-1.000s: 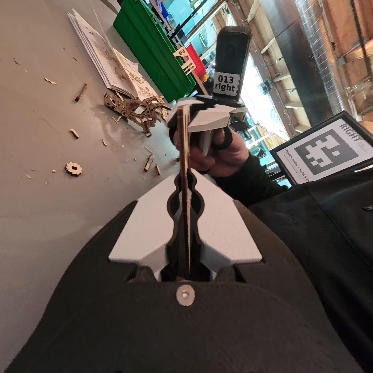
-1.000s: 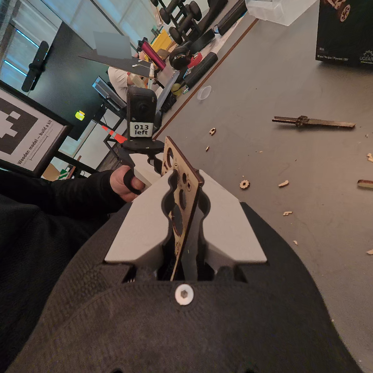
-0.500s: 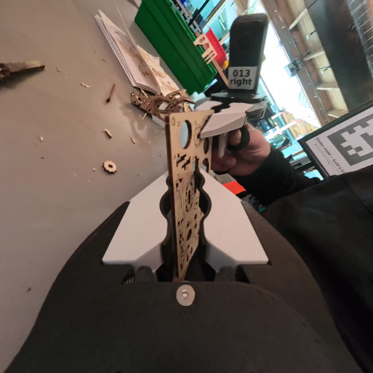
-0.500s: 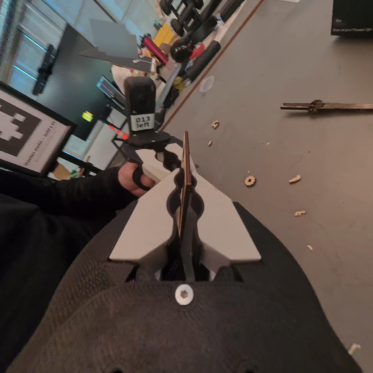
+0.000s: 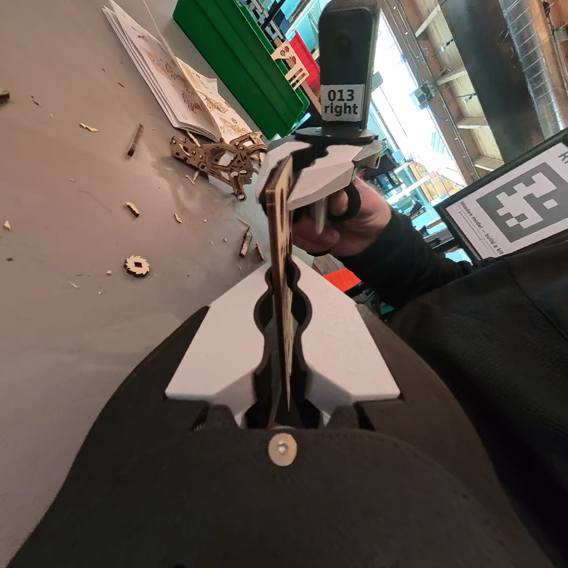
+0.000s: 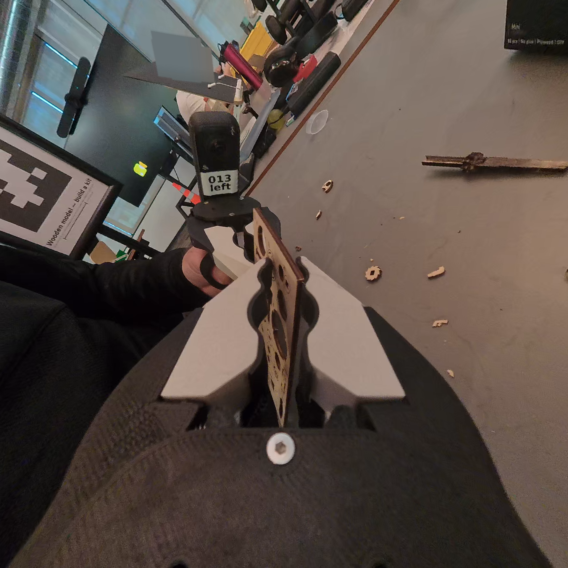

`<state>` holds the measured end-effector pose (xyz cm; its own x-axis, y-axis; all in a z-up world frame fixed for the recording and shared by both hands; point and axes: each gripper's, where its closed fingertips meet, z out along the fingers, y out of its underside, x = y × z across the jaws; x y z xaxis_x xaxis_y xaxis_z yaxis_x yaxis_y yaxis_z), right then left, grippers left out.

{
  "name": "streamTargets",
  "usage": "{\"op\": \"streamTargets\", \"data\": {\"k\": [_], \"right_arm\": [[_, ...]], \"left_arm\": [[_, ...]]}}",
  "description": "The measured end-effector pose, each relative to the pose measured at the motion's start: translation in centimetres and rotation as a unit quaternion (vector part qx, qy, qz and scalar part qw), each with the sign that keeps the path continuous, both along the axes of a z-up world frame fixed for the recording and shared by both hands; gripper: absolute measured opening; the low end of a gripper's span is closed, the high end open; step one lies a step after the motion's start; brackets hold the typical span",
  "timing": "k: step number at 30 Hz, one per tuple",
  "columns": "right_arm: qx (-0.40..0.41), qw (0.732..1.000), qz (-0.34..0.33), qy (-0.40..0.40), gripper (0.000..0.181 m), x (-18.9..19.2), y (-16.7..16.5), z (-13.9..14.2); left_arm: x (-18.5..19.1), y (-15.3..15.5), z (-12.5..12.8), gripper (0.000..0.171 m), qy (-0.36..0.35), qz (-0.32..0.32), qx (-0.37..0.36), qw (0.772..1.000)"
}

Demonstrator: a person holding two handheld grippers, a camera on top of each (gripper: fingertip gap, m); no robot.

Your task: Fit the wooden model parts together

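A thin laser-cut wooden sheet [image 5: 280, 233] with many cut-outs is held above the grey table between both grippers. My left gripper [image 5: 282, 276] is shut on its near end; the sheet shows almost edge-on in the left wrist view. My right gripper [image 5: 284, 175] clamps the far end there. In the right wrist view my right gripper [image 6: 282, 266] is shut on the sheet [image 6: 278, 322], whose holed face turns to the left. The left gripper [image 6: 246, 242] holds the other end just beyond.
On the table lie a partly built wooden assembly [image 5: 215, 156], an open booklet [image 5: 172, 80], a green bin [image 5: 239, 61], a small gear [image 5: 136, 266], a long wooden strip [image 6: 491, 163], a black box [image 6: 536, 24] and several wood scraps. A framed marker sign [image 5: 516, 203] stands near the person. The grippers are tip to tip, or close to it. Both grippers' tips are roughly 9 centimeters from the small gear [image 5: 136, 266]. It is also in sight in the right wrist view [image 6: 371, 270].
The sheet has twisted between the grippers: its face showed in the left wrist view half a second ago and is edge-on now, the reverse in the right wrist view. Both grips held.
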<state>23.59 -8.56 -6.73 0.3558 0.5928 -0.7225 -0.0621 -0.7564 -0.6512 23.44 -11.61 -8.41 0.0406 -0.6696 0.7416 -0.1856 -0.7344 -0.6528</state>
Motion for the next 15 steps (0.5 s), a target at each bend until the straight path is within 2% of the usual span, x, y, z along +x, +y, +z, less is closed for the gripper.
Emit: {"op": "streamTargets", "data": {"k": [4, 8, 15], "right_arm": [[-0.005, 1.0, -0.011, -0.007, 0.007, -0.1, 0.1, -0.4], [-0.016, 0.999, -0.024, -0.022, 0.008, -0.2, 0.5, -1.5], [-0.011, 0.997, -0.042, -0.059, 0.01, 0.1, 1.1, -2.3]], "left_arm": [[-0.1, 0.2, -0.8, 0.004, 0.019, 0.012, -0.003, 1.0], [-0.1, 0.5, -1.6, 0.005, 0.025, 0.03, -0.02, 0.999], [0.1, 0.7, -2.0, 0.006, 0.037, 0.045, -0.01, 0.998]]}}
